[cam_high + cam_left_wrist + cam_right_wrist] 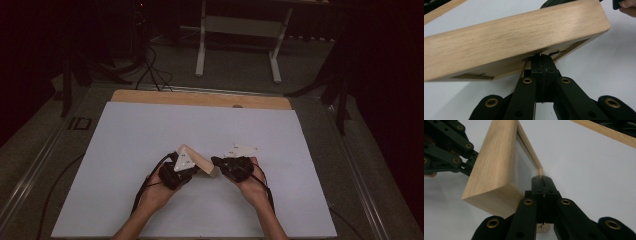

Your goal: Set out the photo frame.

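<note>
The left gripper (192, 172) comes in from the near left of the white board (125, 150), its jaws pressed together at the edge of a wooden frame (202, 162). In the left gripper view the frame (519, 35) lies tilted across the top of the closed jaws, which meet at the rim of its recessed side; a thin lip of that rim appears to be pinched between them, though the contact itself is too dark to make out fully. The frame sits between the two grippers, near the middle of the board and slightly toward the near edge, lifted at an angle.

The right gripper (216, 162) comes in from the near right, and its jaws are closed too. In the right gripper view they close on the frame's (491, 167) thin inner lip at a corner, with the broad outer side running away to the far left and the left gripper (471, 161) at that end.

There is one frame, two grippers and two hands. The frame is pale, light-grained wood, with broad flat sides, slightly rounded corners and a recess with a pale panel.
</note>
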`<state>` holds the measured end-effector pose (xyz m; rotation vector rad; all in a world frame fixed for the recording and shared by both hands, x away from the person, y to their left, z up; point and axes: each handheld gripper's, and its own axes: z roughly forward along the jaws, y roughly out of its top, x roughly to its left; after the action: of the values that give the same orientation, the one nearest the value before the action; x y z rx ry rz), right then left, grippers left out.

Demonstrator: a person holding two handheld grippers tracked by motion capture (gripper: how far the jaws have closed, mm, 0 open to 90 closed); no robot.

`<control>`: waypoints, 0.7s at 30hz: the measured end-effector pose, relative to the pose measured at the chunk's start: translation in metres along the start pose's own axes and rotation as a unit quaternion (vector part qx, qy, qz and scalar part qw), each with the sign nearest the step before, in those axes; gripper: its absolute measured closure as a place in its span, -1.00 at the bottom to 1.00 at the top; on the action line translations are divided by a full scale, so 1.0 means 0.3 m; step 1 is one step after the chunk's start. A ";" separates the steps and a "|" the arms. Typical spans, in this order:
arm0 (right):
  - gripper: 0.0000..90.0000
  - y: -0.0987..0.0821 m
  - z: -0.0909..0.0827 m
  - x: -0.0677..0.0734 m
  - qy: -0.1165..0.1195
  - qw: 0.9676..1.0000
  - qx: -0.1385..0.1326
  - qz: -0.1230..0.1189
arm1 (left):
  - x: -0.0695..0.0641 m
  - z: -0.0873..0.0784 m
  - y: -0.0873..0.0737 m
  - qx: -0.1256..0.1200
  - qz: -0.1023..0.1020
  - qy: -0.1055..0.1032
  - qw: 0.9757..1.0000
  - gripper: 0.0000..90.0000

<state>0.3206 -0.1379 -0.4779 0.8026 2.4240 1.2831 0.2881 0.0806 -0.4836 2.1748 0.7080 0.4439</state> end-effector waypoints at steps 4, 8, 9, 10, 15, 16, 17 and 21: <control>1.00 -0.005 -0.006 0.006 0.000 1.000 -0.001 -0.002 | -0.011 -0.005 0.002 -0.003 0.004 -0.003 1.000 0.99; 1.00 -0.006 -0.007 0.006 -0.002 1.000 -0.001 -0.002 | -0.027 -0.017 0.008 -0.011 0.009 -0.010 1.000 0.99; 1.00 -0.006 -0.007 0.006 -0.002 1.000 -0.001 -0.001 | -0.033 -0.022 0.010 -0.014 0.008 -0.013 1.000 0.99; 1.00 -0.006 -0.007 0.007 -0.002 1.000 -0.001 -0.001 | -0.036 -0.024 0.011 -0.016 0.009 -0.013 1.000 0.99; 1.00 -0.008 -0.009 0.009 -0.002 1.000 -0.001 -0.004 | -0.064 -0.023 0.019 -0.014 0.021 -0.022 0.999 0.99; 1.00 -0.008 -0.010 0.010 -0.003 1.000 -0.001 -0.005 | -0.065 -0.021 0.020 -0.013 0.023 -0.024 0.999 0.99; 1.00 -0.008 -0.010 0.011 -0.003 1.000 -0.001 -0.005 | -0.066 -0.020 0.020 -0.013 0.023 -0.024 0.999 0.99; 1.00 -0.008 -0.012 0.012 -0.004 1.000 0.000 -0.004 | -0.059 -0.022 0.022 -0.015 0.020 -0.024 0.999 0.99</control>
<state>0.3150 -0.1392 -0.4778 0.7958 2.4177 1.2753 0.2731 0.0699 -0.4759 2.1681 0.6286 0.4194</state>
